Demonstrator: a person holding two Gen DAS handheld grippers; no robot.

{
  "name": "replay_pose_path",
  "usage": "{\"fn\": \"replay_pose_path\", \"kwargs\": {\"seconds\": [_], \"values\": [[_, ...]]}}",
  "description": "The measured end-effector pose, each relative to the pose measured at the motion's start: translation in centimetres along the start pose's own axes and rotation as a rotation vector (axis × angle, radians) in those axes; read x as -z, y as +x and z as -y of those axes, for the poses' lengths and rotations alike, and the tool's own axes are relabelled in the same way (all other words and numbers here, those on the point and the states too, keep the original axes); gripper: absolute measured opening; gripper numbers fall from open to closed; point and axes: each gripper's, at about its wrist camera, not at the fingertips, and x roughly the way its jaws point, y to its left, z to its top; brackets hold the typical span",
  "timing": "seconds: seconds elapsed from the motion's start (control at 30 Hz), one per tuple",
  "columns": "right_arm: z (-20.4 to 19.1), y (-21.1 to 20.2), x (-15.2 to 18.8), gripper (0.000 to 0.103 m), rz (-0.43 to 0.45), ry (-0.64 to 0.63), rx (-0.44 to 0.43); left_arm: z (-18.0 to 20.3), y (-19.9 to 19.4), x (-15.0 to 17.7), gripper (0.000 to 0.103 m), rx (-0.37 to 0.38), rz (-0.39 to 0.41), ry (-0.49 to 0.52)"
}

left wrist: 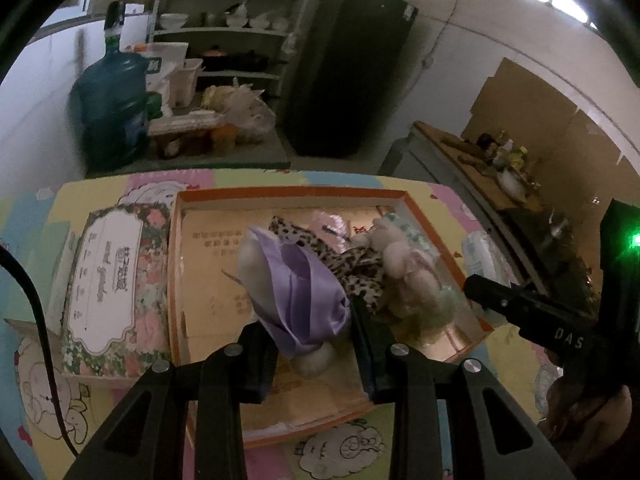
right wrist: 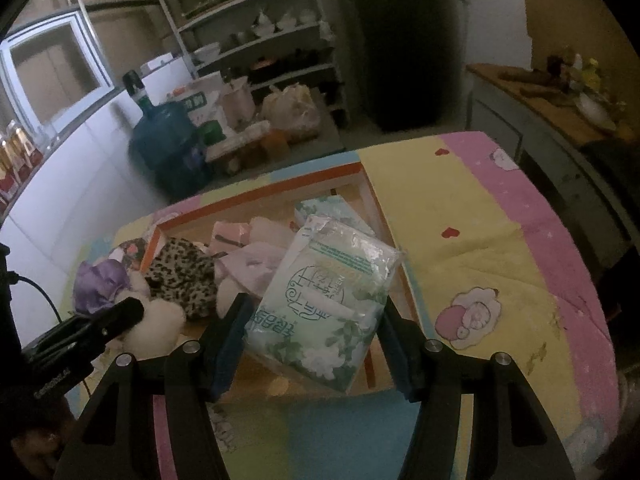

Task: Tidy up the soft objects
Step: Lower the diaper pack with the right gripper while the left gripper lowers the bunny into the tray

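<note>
An orange-rimmed cardboard box [left wrist: 288, 191] lies on the table and holds soft things. My left gripper [left wrist: 312, 354] is over its near part, shut on a purple satin plush [left wrist: 296, 292] with white puffs. A leopard-print cloth [left wrist: 356, 264] and a pale plush toy [left wrist: 404, 264] lie behind it in the box. My right gripper [right wrist: 316, 342] is shut on a green-and-white tissue pack [right wrist: 332, 300], tilted above the box's right end [right wrist: 370, 196]. The purple plush [right wrist: 98, 284] and leopard cloth [right wrist: 180, 276] show at left in the right wrist view.
A floral tissue box [left wrist: 114, 280] stands left of the orange box. The table has a pastel cartoon cloth [right wrist: 480, 240]. Beyond it are a blue water jug [left wrist: 112, 108], shelves with dishes [left wrist: 228, 24], a dark cabinet [left wrist: 352, 68] and a side counter [right wrist: 560, 120].
</note>
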Motion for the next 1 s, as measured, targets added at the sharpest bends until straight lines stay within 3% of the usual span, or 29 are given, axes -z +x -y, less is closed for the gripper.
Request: {"fn": "replay_pose_path", "kwargs": {"seconds": [0.37,1.0], "values": [[-0.2,2.8,-0.7,0.063,-0.049,-0.036,-0.034,-0.6,1.4,-0.3,0.034,-0.03,-0.019,-0.028],[-0.8,5.0,-1.0,0.063,-0.084,-0.069,-0.054,-0.8,3.9,-1.5,0.035,0.001,-0.038,-0.046]]}}
